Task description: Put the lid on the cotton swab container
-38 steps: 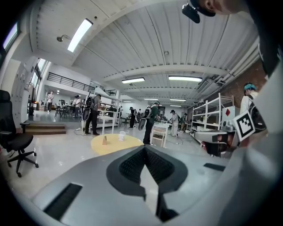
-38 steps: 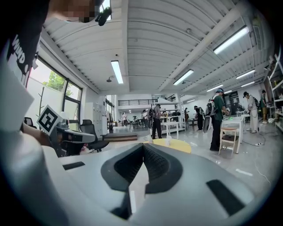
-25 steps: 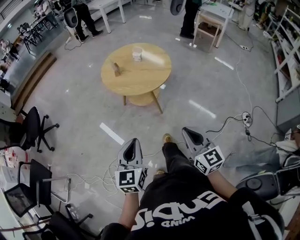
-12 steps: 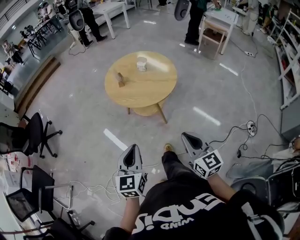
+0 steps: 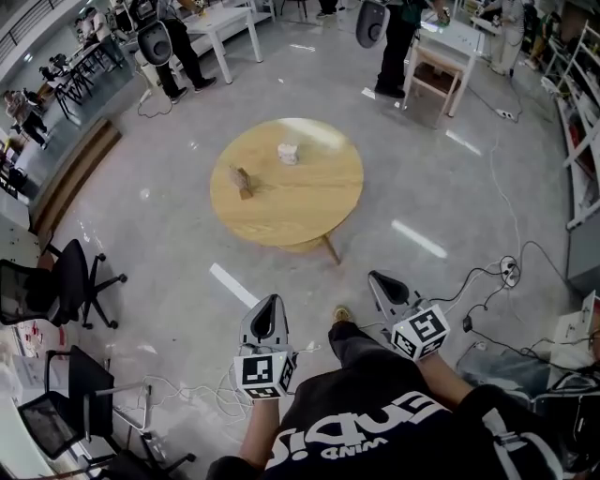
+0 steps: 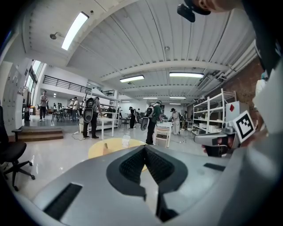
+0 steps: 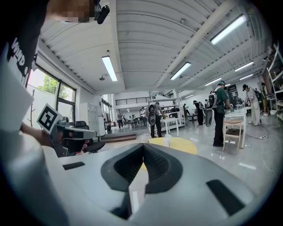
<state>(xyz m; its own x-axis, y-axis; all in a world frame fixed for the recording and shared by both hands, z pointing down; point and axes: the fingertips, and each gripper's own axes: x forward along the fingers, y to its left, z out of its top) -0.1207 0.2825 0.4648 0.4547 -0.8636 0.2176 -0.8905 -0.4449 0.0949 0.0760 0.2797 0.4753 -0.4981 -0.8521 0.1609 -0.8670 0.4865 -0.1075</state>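
Note:
The cotton swab container (image 5: 288, 153) is a small clear tub on the far side of a round wooden table (image 5: 309, 202), several steps ahead of me. A small brown piece (image 5: 244, 181), too small to tell whether it is the lid, lies to the tub's left on the tabletop. My left gripper (image 5: 268, 304) and right gripper (image 5: 379, 279) are held low in front of my body, far from the table, both shut and empty. The left gripper view shows the tub (image 6: 126, 141) beyond the shut left gripper (image 6: 145, 148). The right gripper view shows it (image 7: 167, 139) past the shut right gripper (image 7: 143, 145).
Polished grey floor lies between me and the table. Cables (image 5: 487, 281) trail on the floor at right and by my feet. Black office chairs (image 5: 56, 281) stand at left. People stand by white desks (image 5: 220, 23) and a wooden chair (image 5: 436, 70) behind the table.
The table has slid down and nearer in the head view as I walk towards it. Both grippers stay shut in the same carried position.

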